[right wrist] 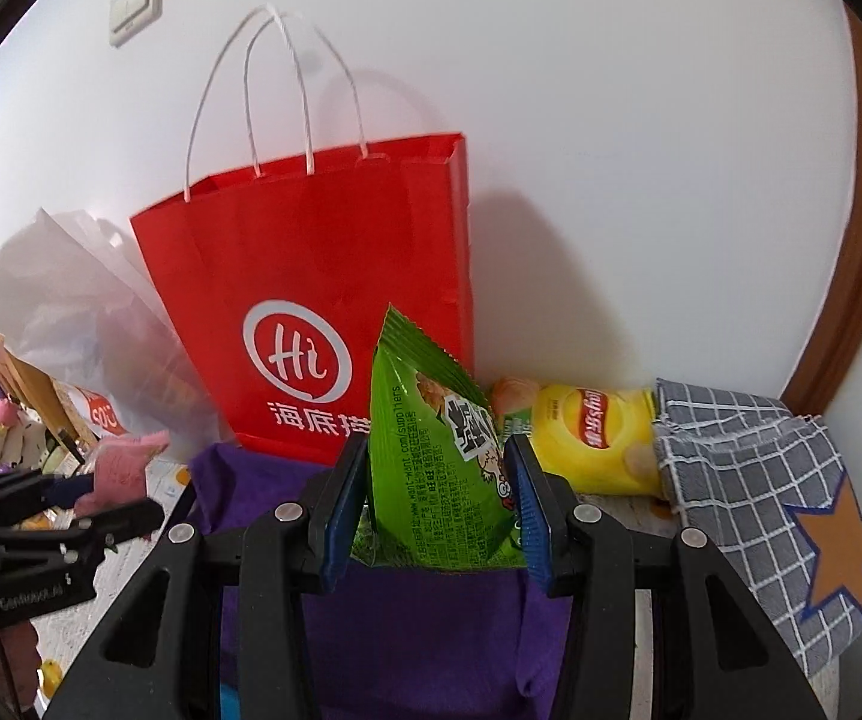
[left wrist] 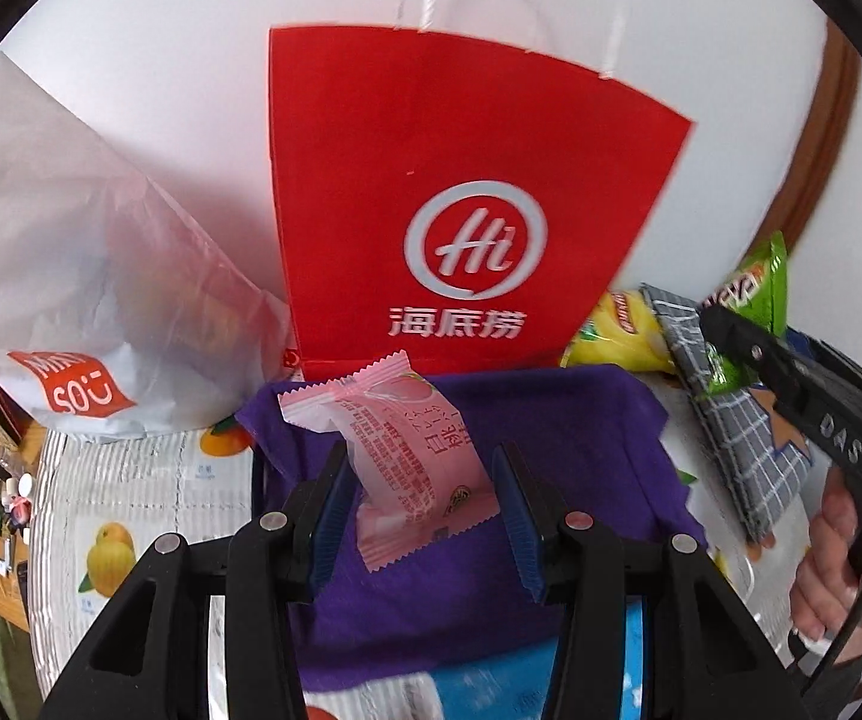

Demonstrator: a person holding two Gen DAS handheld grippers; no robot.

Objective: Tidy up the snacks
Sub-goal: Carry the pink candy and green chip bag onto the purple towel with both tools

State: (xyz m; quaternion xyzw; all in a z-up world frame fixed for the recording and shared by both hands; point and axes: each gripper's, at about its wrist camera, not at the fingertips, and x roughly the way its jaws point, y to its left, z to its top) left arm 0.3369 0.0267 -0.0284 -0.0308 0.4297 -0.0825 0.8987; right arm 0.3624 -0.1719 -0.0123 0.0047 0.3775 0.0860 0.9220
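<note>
My left gripper (left wrist: 425,507) is shut on a pink snack packet (left wrist: 407,456), held above a purple cloth (left wrist: 431,594). My right gripper (right wrist: 436,510) is shut on a green snack bag (right wrist: 431,480), also over the purple cloth (right wrist: 407,630). A red paper bag (left wrist: 460,198) with white string handles stands upright against the wall behind both, also in the right wrist view (right wrist: 323,300). In the left wrist view the right gripper (left wrist: 748,354) shows at the right edge with the green bag (left wrist: 754,294). The right wrist view shows the left gripper (right wrist: 125,498) at the left with the pink packet (right wrist: 125,468).
A yellow chip bag (right wrist: 592,438) lies by the wall, right of the red bag. A grey checked cloth (right wrist: 760,510) with an orange star lies at the right. A white plastic bag (left wrist: 71,300) slumps at the left. A fruit-print cover (left wrist: 143,504) lies on the table.
</note>
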